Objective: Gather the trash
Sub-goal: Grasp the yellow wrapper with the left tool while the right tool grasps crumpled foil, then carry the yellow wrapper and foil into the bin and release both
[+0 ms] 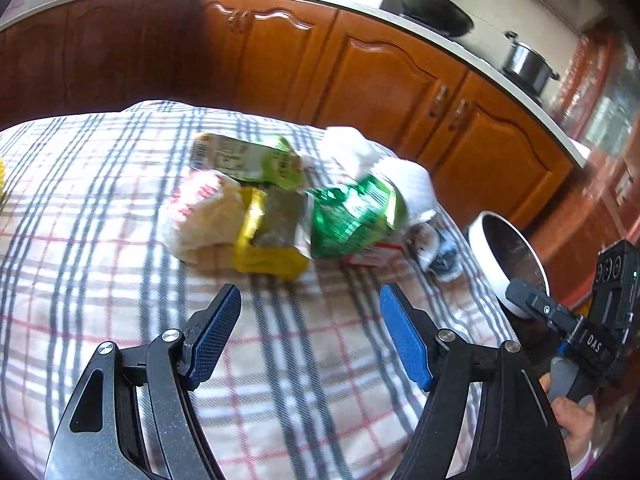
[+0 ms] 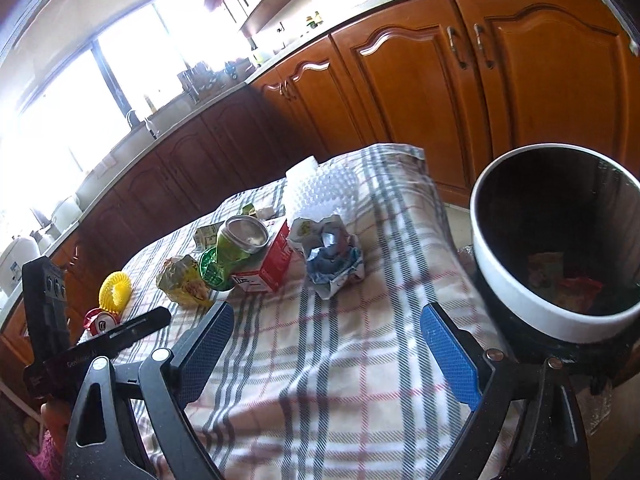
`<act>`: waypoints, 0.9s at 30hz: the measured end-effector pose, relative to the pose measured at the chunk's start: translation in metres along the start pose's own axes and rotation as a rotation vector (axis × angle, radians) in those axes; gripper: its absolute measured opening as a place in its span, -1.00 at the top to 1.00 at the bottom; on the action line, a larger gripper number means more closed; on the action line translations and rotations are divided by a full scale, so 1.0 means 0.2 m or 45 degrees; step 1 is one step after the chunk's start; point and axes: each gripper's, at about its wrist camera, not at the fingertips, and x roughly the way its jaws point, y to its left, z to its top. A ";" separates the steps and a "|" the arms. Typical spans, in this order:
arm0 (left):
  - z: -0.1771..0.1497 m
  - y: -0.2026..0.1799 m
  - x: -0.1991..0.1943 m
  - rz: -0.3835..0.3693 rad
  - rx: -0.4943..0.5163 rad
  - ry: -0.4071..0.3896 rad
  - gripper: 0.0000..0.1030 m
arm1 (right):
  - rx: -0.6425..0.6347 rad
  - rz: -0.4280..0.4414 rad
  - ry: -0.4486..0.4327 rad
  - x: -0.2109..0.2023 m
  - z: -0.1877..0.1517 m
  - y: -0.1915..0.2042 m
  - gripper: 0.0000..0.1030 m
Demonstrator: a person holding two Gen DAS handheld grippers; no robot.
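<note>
A heap of trash lies on the checked tablecloth: a crushed green can, a yellow wrapper, a pale crumpled bag, a green carton and a red-and-white carton. Crumpled blue-and-white paper lies to their right. My left gripper hovers open just short of the heap, nothing between its blue pads. My right gripper is open too, over bare cloth. The white-rimmed bin stands at the table's right edge with wrappers inside.
A yellow ribbed ring and a small red-and-white lid lie at the cloth's left. White bubble wrap sits behind the trash. Wooden kitchen cabinets run behind the table, with pots on the counter. A hand holds the other gripper.
</note>
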 end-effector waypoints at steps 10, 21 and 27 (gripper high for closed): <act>0.13 0.09 0.09 0.076 -0.013 -0.020 -0.21 | -0.046 -0.011 0.060 0.16 0.09 0.03 -0.84; 0.14 0.06 0.13 0.041 0.075 -0.001 0.79 | -0.042 -0.095 0.181 0.40 0.13 0.00 0.38; 0.09 0.04 0.02 0.020 0.105 -0.020 0.89 | -0.081 -0.085 0.118 0.27 0.09 0.02 0.54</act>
